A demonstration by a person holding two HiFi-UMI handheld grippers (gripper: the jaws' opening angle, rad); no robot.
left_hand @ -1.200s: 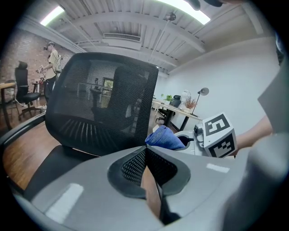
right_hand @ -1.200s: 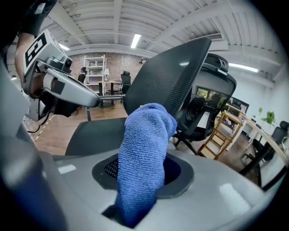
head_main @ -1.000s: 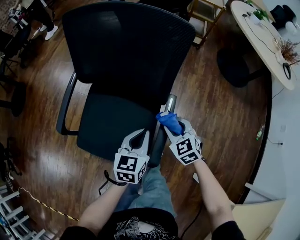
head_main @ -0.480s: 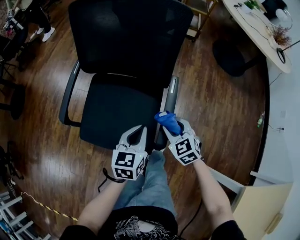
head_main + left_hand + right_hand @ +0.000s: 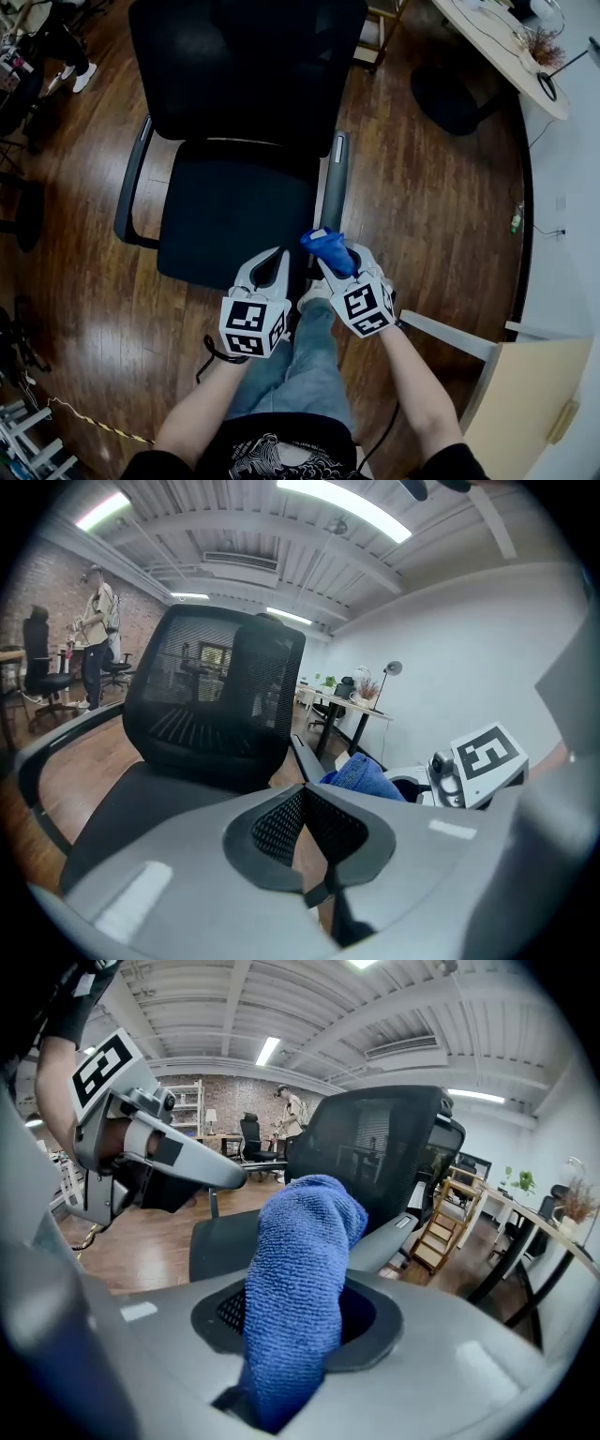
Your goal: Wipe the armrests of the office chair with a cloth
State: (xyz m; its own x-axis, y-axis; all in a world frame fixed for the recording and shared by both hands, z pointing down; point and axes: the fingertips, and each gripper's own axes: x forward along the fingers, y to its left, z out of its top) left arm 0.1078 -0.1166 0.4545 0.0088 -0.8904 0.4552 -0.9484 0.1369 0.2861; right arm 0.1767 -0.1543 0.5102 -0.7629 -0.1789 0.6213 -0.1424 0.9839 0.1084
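Note:
A black office chair [image 5: 246, 103] with a mesh back faces me; its right armrest [image 5: 335, 183] and left armrest [image 5: 131, 178] are dark grey. My right gripper [image 5: 323, 246] is shut on a blue cloth [image 5: 328, 248], held at the near end of the right armrest, just off its front tip. In the right gripper view the cloth [image 5: 300, 1279] sticks up between the jaws, with the armrest [image 5: 389, 1237] beyond. My left gripper [image 5: 277, 258] is shut with nothing in it, hovering over the seat's front edge [image 5: 234, 277]. The left gripper view shows the cloth [image 5: 364, 775] to its right.
Wooden floor [image 5: 441, 225] surrounds the chair. A round light table [image 5: 502, 52] with small items stands at the upper right, a dark stool base [image 5: 455, 98] beneath it. A wooden step stool [image 5: 441, 1232] stands behind the chair. My knee [image 5: 309, 347] is just below the grippers.
Both grippers have drawn back toward me along the right armrest; the cloth slid from the armrest's middle to its near end. The chair sits higher in the head view.

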